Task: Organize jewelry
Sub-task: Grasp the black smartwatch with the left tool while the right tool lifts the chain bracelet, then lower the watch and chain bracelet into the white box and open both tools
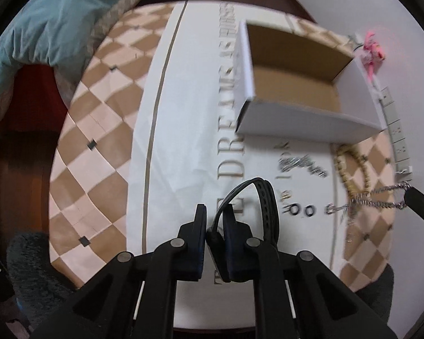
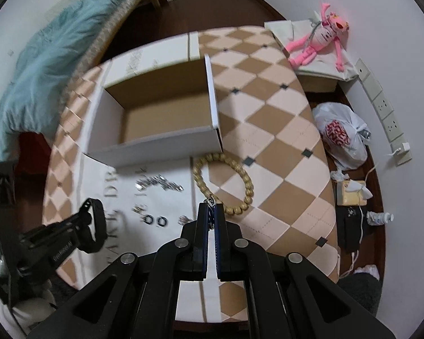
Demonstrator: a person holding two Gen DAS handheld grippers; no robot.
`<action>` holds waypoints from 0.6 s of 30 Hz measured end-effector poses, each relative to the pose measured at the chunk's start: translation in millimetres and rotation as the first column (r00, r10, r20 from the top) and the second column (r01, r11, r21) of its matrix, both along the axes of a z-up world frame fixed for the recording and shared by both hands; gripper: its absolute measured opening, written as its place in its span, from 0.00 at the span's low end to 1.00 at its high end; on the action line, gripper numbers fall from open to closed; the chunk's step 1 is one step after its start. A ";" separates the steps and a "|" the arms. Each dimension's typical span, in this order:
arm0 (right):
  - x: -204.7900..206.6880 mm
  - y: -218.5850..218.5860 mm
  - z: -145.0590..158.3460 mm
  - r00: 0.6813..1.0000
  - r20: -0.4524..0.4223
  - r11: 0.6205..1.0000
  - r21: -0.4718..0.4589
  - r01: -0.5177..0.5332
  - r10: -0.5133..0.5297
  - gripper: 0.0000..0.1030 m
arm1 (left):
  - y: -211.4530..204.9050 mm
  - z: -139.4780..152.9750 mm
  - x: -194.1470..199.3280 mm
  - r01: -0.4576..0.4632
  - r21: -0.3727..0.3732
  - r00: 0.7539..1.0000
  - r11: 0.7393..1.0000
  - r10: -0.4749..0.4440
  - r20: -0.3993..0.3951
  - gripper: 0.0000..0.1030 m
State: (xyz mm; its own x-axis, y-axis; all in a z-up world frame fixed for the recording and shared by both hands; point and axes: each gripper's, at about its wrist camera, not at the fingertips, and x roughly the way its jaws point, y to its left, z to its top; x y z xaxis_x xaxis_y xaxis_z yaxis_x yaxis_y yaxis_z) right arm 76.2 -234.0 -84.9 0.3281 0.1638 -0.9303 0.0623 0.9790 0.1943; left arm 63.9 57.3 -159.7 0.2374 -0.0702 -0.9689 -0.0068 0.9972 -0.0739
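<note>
My left gripper [image 1: 213,220] is shut on a black watch strap [image 1: 264,197], held above the white cloth; it also shows in the right wrist view [image 2: 91,226]. My right gripper [image 2: 211,212] is shut on a silver chain [image 1: 378,197], which hangs from its tip at the left wrist view's right edge. An open white cardboard box [image 1: 296,84] stands behind, empty inside [image 2: 161,113]. On the cloth lie a wooden bead bracelet [image 2: 226,183], a silver chain pile [image 2: 161,183] and two small black rings [image 2: 155,221].
A checked mat [image 2: 268,113] covers the table, with a lettered white cloth [image 1: 189,141] over it. A blue blanket [image 2: 42,56] lies left. A pink plush toy [image 2: 322,39], a plastic bag [image 2: 341,138] and wall sockets [image 2: 387,113] are right.
</note>
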 end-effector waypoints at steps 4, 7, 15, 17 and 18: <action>8.8 0.8 34.5 0.998 0.066 1.000 0.020 -0.017 0.016 0.04 | -11.6 45.6 3.6 0.021 -0.044 0.999 0.999 -0.019 0.051 0.09; 22.8 0.6 61.6 0.993 0.115 0.998 0.048 -0.033 0.027 0.04 | -40.3 62.8 43.7 0.034 -0.086 0.997 0.996 -0.028 0.070 0.09; 88.1 14.9 77.8 0.985 0.144 0.995 0.019 -0.103 0.099 0.04 | -71.7 73.2 114.1 0.053 -0.141 0.998 0.989 -0.046 0.053 0.09; 104.9 19.0 65.8 0.986 0.114 0.993 0.011 -0.121 0.119 0.04 | -70.1 63.6 125.4 0.038 -0.152 0.999 0.988 -0.035 0.024 0.09; 114.7 20.8 57.2 0.988 0.094 0.993 0.011 -0.121 0.120 0.04 | -69.5 57.5 132.2 0.035 -0.160 0.999 0.986 -0.034 0.009 0.09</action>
State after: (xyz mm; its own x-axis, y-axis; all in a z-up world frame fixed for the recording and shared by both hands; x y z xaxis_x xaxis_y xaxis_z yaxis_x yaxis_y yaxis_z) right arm 190.9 -213.2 -27.7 0.3896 0.2225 -0.8937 -0.0751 0.9748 0.2100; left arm 196.2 -12.2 -102.2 0.2379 -0.2328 -0.9430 0.0288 0.9721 -0.2327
